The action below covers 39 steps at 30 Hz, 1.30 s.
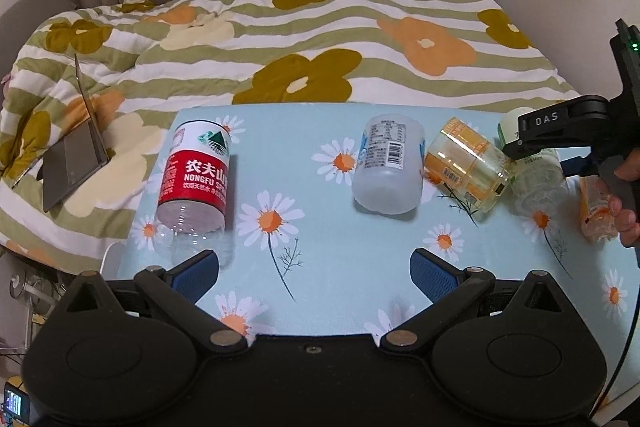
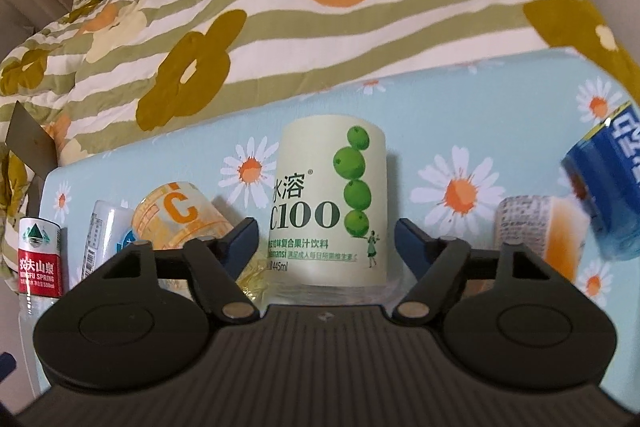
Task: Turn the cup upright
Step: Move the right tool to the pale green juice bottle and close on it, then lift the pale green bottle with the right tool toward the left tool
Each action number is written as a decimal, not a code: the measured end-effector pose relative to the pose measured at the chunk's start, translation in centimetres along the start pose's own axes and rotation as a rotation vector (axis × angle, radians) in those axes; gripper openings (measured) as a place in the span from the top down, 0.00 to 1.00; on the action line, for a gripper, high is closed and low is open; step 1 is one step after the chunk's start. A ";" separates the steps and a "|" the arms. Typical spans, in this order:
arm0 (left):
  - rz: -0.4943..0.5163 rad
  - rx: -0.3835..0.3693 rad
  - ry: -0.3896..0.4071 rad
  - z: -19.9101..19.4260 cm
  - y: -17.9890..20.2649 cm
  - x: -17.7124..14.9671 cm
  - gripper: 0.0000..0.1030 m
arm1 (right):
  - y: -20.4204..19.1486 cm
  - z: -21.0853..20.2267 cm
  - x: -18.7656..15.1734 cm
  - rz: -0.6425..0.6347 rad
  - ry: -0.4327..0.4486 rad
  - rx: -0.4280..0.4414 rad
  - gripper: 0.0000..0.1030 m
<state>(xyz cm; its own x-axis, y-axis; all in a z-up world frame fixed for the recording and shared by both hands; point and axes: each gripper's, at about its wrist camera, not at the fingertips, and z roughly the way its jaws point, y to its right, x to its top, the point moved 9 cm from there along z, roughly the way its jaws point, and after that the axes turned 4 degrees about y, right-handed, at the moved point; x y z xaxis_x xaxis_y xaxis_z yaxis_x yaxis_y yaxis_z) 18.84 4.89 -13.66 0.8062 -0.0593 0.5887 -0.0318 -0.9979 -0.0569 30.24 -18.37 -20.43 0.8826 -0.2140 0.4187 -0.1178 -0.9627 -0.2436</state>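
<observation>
Your right gripper [image 2: 326, 239] stands open, fingers either side of the pale green-labelled clear plastic cup [image 2: 330, 203] on the daisy-print blue table [image 2: 460, 155]. Your left gripper [image 1: 314, 269] hovers open beside the red-labelled clear bottle [image 1: 196, 175].

We are seeing bare table [image 1: 320, 247] at lower centre; the red-label bottle [image 1: 196, 179] is blocking left, the white bottle [image 1: 390, 167] and orange-label bottle [image 1: 466, 165] are crowding right.
</observation>
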 end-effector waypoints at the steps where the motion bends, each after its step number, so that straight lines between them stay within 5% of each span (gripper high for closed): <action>1: 0.001 -0.002 -0.001 0.0 0.1 0.0 0.00 | 0.0 0.1 -0.1 0.006 -0.006 0.003 0.23; 13: 0.006 -0.006 0.009 -0.4 0.0 -0.2 0.00 | 0.4 -1.2 0.1 0.013 0.028 0.013 0.25; 22: 0.000 0.005 0.063 -2.6 -1.2 -0.3 0.00 | -0.8 -6.3 -0.7 -0.034 0.090 0.037 0.25; 30: -0.020 -0.004 0.108 -4.7 -2.8 -1.9 0.00 | -2.6 -10.4 -5.2 -0.058 0.110 0.073 0.25; 39: -0.007 -0.017 0.102 -6.7 -3.8 -5.2 0.00 | -4.4 -10.5 -12.8 -0.041 0.047 0.091 0.25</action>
<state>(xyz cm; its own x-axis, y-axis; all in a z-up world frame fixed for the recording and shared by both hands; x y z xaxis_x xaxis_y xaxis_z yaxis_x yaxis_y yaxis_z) 10.78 8.78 -11.09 0.7421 -0.0538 0.6681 -0.0374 -0.9985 -0.0389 14.74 -13.12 -15.53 0.8632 -0.1844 0.4701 -0.0382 -0.9522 -0.3032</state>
